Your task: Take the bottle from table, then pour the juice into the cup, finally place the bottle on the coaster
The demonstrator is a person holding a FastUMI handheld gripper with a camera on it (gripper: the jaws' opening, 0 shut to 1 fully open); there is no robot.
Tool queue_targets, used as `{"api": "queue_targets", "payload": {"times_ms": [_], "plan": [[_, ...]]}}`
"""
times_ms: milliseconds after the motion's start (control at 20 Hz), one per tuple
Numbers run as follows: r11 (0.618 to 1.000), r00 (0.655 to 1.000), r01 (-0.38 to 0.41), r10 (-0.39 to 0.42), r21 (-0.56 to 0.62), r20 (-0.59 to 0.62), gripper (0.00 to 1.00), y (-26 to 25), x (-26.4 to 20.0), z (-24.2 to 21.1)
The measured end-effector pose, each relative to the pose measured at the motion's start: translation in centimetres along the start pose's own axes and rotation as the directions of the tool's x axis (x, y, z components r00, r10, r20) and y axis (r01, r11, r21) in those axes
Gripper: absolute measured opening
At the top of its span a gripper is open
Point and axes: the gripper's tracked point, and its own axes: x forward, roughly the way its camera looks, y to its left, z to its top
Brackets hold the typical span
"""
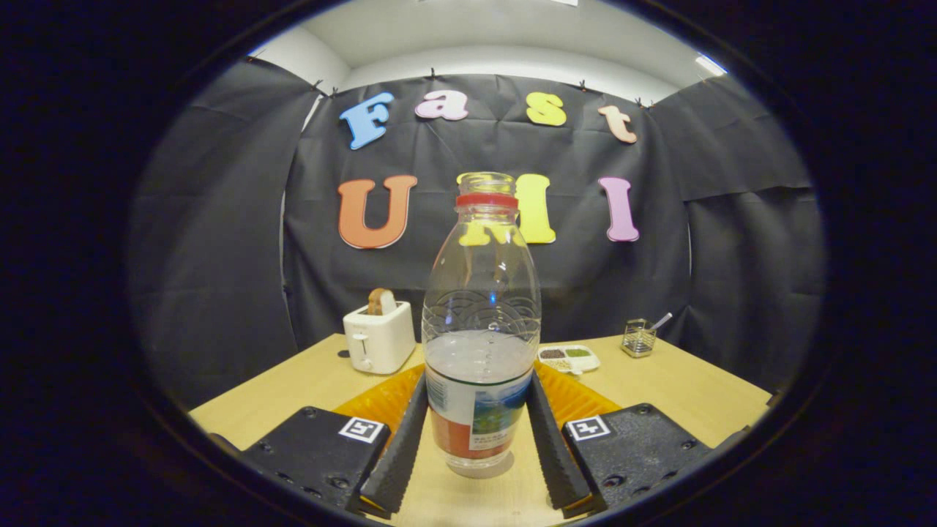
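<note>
Your bottle (479, 344) stands upright on the table (681, 391), between the gripper (477, 446) fingers, not clearly touched. Behind it to the left sits the toaster (378, 337). Behind right lie a tray (569, 358) and, farther right, a basket (639, 337).

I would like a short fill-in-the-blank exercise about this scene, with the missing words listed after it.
1. The bottle stands upright between the two fingers of the gripper and has no ____ on its neck.
2. Bread sticks out of the white ____ behind the bottle.
3. The ring around the bottle's neck is ____.
4. The table top is made of ____.

Missing words: cap; toaster; red; wood
</note>
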Motion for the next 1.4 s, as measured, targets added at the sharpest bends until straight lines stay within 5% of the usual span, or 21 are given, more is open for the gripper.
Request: {"api": "queue_targets", "payload": {"times_ms": [600,1400], "plan": [[0.998,0.99,0.039,-0.044,-0.043,-0.133,0.78,-0.1,6.3,-9.5],[0.997,0.994,-0.007,-0.002,-0.081,-0.11,0.83,0.8,8.1,-11.2]]}}
